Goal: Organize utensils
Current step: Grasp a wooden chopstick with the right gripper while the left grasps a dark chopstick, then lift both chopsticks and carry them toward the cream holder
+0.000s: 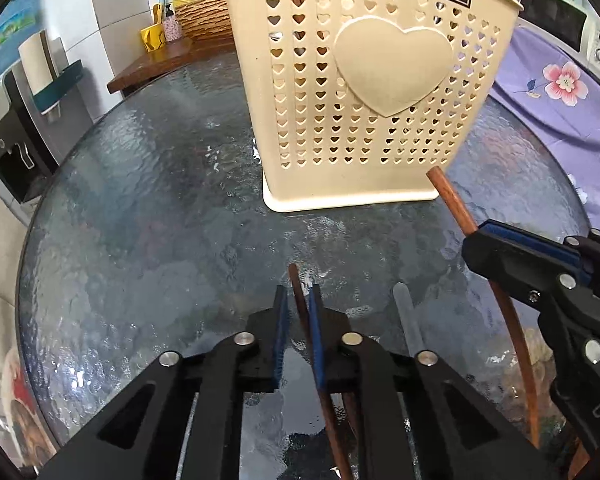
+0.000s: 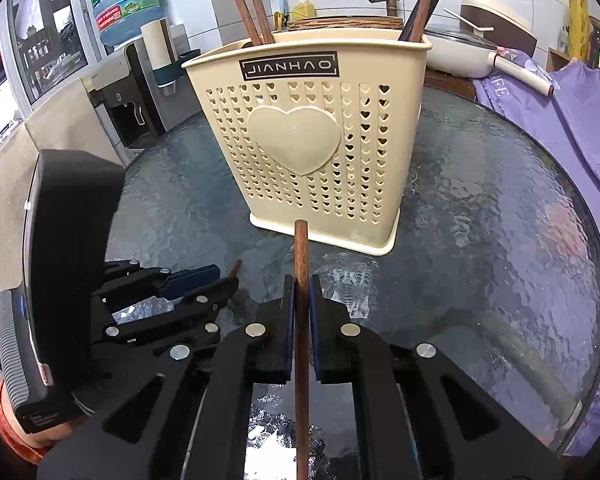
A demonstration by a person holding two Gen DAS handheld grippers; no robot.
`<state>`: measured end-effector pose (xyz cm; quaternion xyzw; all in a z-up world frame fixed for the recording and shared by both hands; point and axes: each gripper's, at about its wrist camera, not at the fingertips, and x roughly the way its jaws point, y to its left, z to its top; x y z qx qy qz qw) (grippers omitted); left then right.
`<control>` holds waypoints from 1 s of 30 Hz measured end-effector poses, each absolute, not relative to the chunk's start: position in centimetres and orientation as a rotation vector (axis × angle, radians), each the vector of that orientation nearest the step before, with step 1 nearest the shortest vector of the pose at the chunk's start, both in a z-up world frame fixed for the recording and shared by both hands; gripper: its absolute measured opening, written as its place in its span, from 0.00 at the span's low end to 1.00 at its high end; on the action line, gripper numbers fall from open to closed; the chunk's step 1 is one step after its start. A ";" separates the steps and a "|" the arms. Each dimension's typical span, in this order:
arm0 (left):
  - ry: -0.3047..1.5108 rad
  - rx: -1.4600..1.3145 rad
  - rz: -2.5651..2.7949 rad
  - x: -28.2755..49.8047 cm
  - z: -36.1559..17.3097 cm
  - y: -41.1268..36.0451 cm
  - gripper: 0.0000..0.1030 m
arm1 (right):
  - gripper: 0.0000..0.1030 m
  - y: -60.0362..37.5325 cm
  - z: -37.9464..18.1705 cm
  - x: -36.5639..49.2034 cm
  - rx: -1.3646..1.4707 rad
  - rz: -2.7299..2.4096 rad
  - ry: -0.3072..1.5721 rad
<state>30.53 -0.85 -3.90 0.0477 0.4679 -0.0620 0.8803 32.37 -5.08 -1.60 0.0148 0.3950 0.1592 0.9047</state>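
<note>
A cream utensil holder with heart-shaped holes stands upright on the round glass table. Several dark chopsticks stand in it. In front of the holder my left gripper is shut on a brown chopstick, whose tip pokes out past the pads. In the right wrist view, the left gripper is low at the left. My right gripper is shut on a second brown chopstick, which points at the holder's base.
A purple flowered cloth covers the right side. Behind the table are a water dispenser, a rice cooker, a lidded pan and a wooden shelf with a yellow cup. An orange sleeve shows behind the left gripper.
</note>
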 end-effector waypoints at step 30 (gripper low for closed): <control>0.766 -0.135 -0.208 26.9 4.6 3.1 0.05 | 0.08 -9.3 3.4 30.1 0.189 0.401 0.685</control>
